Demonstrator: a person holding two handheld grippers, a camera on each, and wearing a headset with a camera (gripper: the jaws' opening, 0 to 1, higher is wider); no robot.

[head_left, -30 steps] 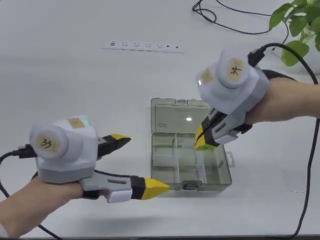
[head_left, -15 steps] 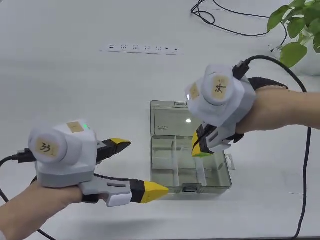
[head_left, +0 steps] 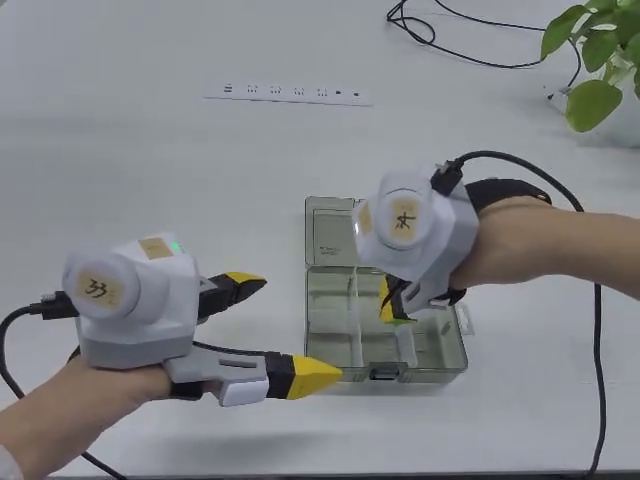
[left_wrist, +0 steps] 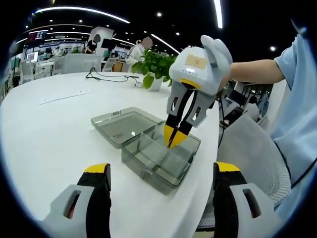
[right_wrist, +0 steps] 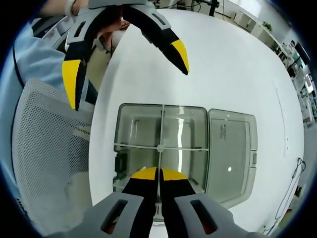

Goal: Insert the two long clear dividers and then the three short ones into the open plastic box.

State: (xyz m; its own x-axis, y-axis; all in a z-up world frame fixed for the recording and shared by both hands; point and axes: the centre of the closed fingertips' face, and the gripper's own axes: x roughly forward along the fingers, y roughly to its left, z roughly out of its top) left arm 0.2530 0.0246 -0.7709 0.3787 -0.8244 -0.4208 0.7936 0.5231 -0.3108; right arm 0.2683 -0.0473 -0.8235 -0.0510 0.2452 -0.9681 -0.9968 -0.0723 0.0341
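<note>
The open clear plastic box [head_left: 440, 352] lies on the white table with its lid [head_left: 332, 240] flat behind it. My right gripper [head_left: 388, 306] points down into the box, shut on the top edge of a thin clear divider [right_wrist: 160, 163]. That divider stands in line with another one [right_wrist: 162, 124] and meets a crossing divider [right_wrist: 133, 146], so the box [right_wrist: 124, 126] is split into compartments. My left gripper [head_left: 285, 328] is open and holds nothing, left of the box and apart from it. From the left gripper [left_wrist: 162, 168], the right gripper [left_wrist: 174, 138] is seen dipping into the box [left_wrist: 148, 166].
A white power strip [head_left: 288, 93] lies far back on the table. Black cables [head_left: 440, 30] and a green plant [head_left: 592, 60] sit at the back right. A grey mesh chair [right_wrist: 44, 163] stands past the table edge nearest me. The left gripper [right_wrist: 128, 69] hangs over that edge.
My right gripper has moved down and to the left, lowering its tips and the divider into the box. The left gripper has stayed about where it was.
</note>
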